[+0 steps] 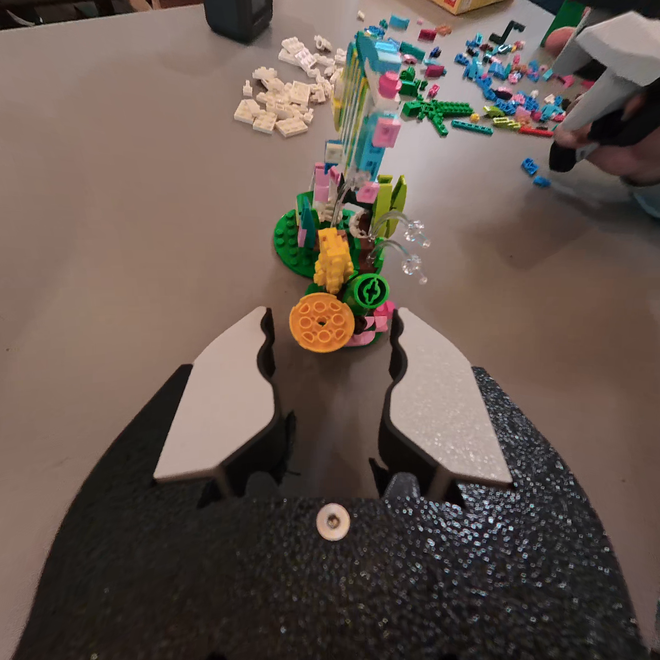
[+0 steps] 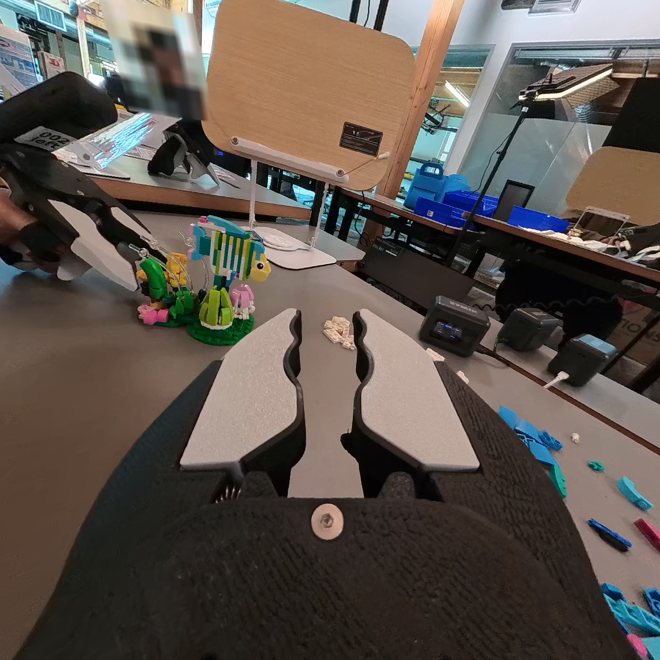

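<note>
The left gripper's [image 1: 332,321] jaws stand apart around the near end of the brick fish model [image 1: 343,250] on the grey surface [image 1: 125,214], pads not pressing. The right gripper's [image 2: 326,328] jaws are narrowly parted on nothing, aimed toward white bricks [image 2: 339,332].

My right gripper [image 2: 326,321] hangs over the grey table [image 2: 89,375], jaws partly apart, nothing between them. A pile of white bricks [image 2: 339,332] lies beyond the tips. Left of it stands a brick fish model [image 2: 228,250] on a green base [image 2: 221,332]. My left gripper [image 2: 107,257] reaches its far end. Loose blue bricks [image 2: 532,435] lie right, black power boxes [image 2: 453,325] behind.
</note>
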Demonstrator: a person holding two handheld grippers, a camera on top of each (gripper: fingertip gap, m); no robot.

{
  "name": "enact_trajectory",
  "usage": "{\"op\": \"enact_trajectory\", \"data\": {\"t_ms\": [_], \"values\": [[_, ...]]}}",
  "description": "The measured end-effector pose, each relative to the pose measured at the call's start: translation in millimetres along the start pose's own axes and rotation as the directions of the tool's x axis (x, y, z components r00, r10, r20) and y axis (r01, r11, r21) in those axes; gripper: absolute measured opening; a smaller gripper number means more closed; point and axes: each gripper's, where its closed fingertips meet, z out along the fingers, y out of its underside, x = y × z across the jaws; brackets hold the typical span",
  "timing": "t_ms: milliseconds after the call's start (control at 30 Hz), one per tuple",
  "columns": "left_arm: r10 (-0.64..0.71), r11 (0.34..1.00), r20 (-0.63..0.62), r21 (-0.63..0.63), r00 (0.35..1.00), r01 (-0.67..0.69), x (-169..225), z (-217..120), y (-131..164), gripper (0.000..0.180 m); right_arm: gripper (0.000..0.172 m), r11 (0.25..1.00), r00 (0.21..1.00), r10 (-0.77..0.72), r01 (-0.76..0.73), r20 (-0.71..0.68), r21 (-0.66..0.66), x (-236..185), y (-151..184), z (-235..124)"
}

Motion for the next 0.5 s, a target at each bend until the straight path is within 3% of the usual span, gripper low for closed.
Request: {"op": "enact_trajectory", "data": {"t_ms": [133,267,500], "values": [[0.013,1.000,-0.003,-0.021,1.000,-0.013,3,6,1,0.061,0.027,1.000,1.000,0.000,0.001,0.003,-0.005,-1,2,1],[0.056,0.997,0.023,-0.063,0.998,-0.055,0,8,5,0.044,0.027,1.000,1.000,-0.005,0.005,0.003,-0.005,-1,2,1],[0.092,0.990,-0.023,-0.109,0.995,-0.094,-5,0,9,0.044,0.027,1.000,1.000,-0.006,0.006,-0.001,-0.001,0,1,0]]}}
